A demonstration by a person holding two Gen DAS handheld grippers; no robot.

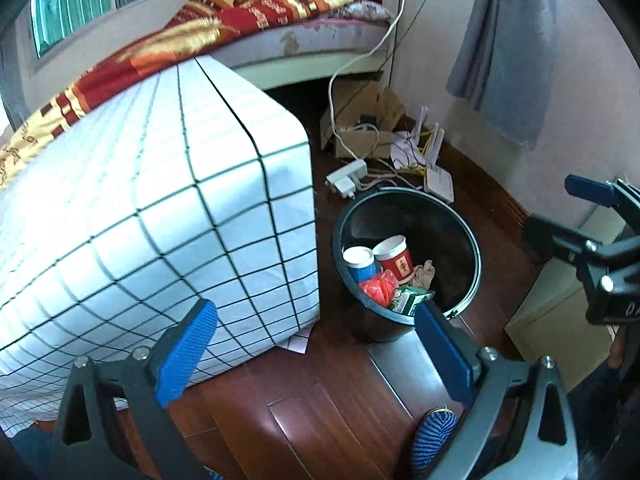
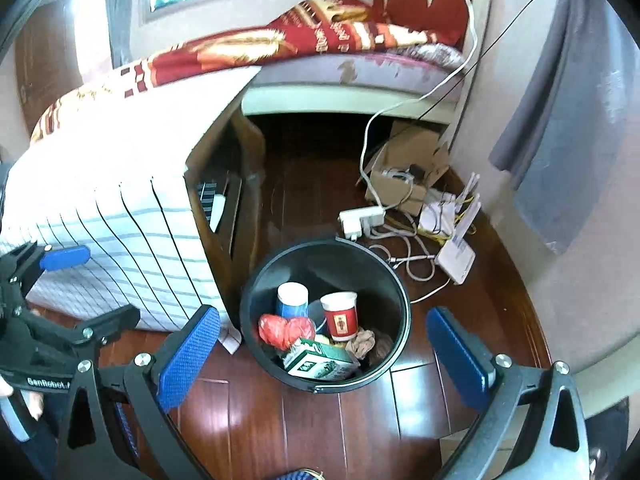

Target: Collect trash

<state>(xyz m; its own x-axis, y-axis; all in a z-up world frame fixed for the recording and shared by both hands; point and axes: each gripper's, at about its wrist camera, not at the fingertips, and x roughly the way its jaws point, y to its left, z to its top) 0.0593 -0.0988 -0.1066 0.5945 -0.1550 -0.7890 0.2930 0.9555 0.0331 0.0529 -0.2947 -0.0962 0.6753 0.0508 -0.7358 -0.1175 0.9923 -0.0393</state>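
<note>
Both tools hang above the wooden floor (image 2: 280, 432) with nothing between their blue pads: the left tool (image 1: 316, 344) is spread wide, and so is the right tool (image 2: 324, 352). The black bin (image 2: 400, 300) stands on the floor just beside the corner of the cloth-covered counter (image 1: 160, 208). It already holds a blue cup (image 2: 292, 298), a red cup (image 2: 340, 314), a red plastic bag (image 2: 284, 330) and a green-and-white carton (image 2: 320, 362). No loose trash shows on the floor in either view, so the collecting looks largely done. The risk from here, I judge, is the tangle of cables (image 2: 400, 248) and the power strip (image 2: 362, 218) near the bin's far side: a low sweep could snag them or tip the bin.
</note>
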